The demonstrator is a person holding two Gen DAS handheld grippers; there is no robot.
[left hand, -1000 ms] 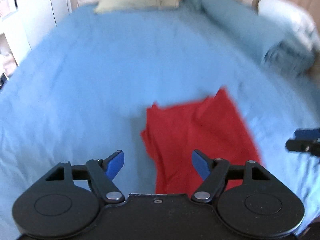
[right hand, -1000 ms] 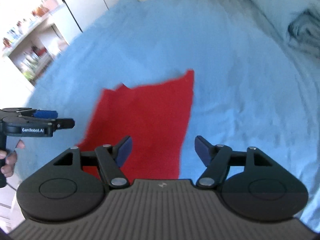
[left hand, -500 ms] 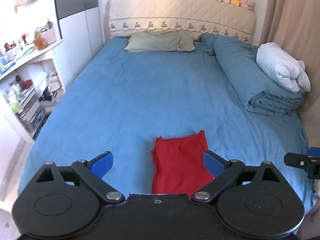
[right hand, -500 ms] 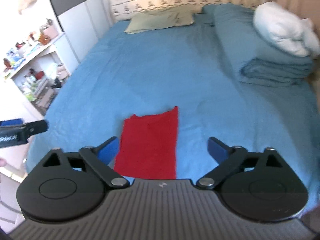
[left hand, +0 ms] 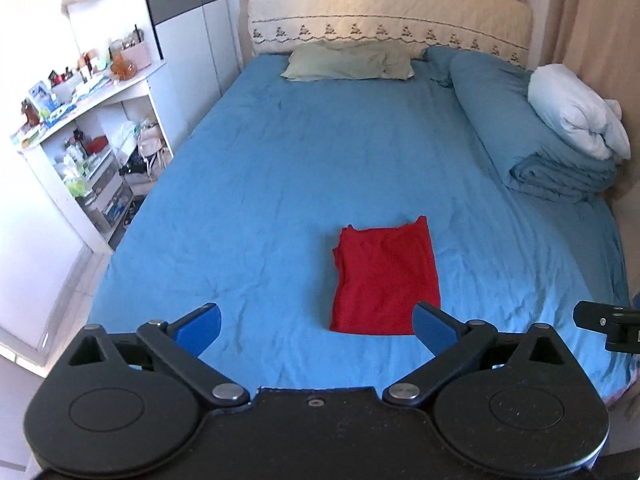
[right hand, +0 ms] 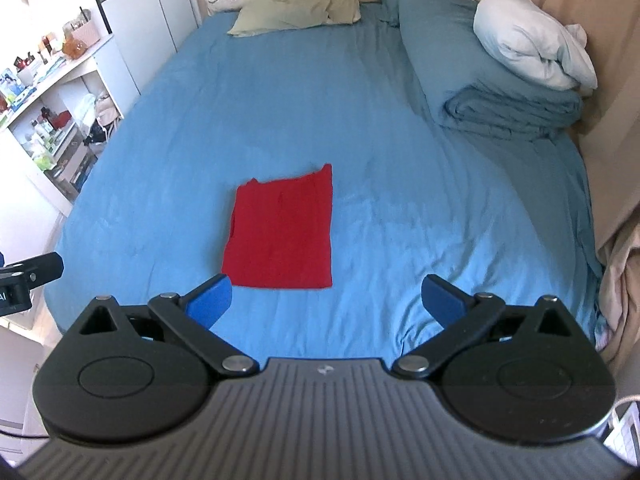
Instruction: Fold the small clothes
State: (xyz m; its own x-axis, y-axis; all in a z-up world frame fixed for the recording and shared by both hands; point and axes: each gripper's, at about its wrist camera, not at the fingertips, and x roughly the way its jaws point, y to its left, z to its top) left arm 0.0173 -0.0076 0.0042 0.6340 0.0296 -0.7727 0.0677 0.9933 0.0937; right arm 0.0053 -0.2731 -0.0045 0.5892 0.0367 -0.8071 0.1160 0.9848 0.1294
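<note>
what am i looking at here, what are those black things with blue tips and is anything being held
There is no robot here. A person holds a two-finger gripper in each hand, and each has a fisheye camera looking forward along its fingers. One picture is from the left gripper, the other from the right gripper. The blue tips are the finger pads.

Both look down at a bed with a blue sheet. A red garment, already folded into a neat rectangle, lies flat on it. Both grippers are open, held above the near edge, and neither holds anything. Each gripper's tip also peeks in at the edge of the other's picture.
</note>
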